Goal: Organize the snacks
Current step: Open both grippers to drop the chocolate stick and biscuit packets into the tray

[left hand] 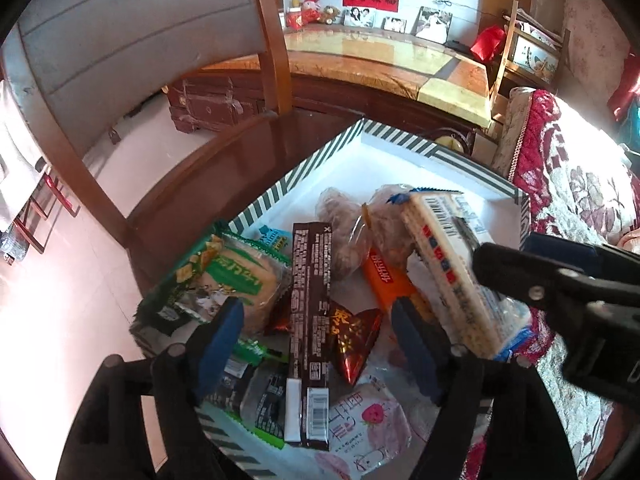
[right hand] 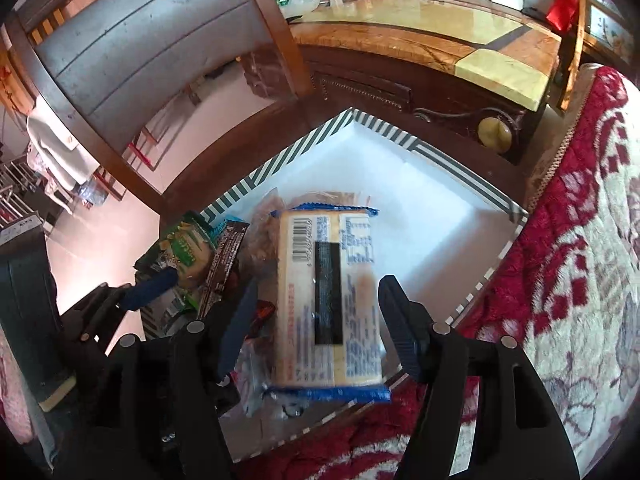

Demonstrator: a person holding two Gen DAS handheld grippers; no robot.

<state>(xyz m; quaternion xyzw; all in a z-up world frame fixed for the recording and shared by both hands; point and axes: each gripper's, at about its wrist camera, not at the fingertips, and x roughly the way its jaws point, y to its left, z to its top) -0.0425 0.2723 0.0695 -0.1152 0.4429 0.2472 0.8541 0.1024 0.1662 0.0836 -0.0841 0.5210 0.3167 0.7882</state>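
Striped box (left hand: 280, 188) with white floor sits on dark table (left hand: 224, 160). Right gripper (right hand: 316, 326): jaws spread, cracker pack (right hand: 328, 300) between them, contact not clear. Pack lies tilted over the snack pile at the box's near side. Left gripper (left hand: 320, 344) released, hovering above brown bar (left hand: 312, 312) and green packet (left hand: 228, 276).

One white cardboard box with a green-striped rim (left hand: 280, 188) was visible. It contained one long dark brown bar wrapper (left hand: 311, 320), one orange packet (left hand: 386, 280), one red-gold foil pouch (left hand: 354, 344), one pink-printed white pouch (left hand: 368, 424), one cream cracker pack with blue ends (right hand: 328, 300), two clear bags of brown snacks (left hand: 340, 220), and at least two green-printed packets (left hand: 224, 276).
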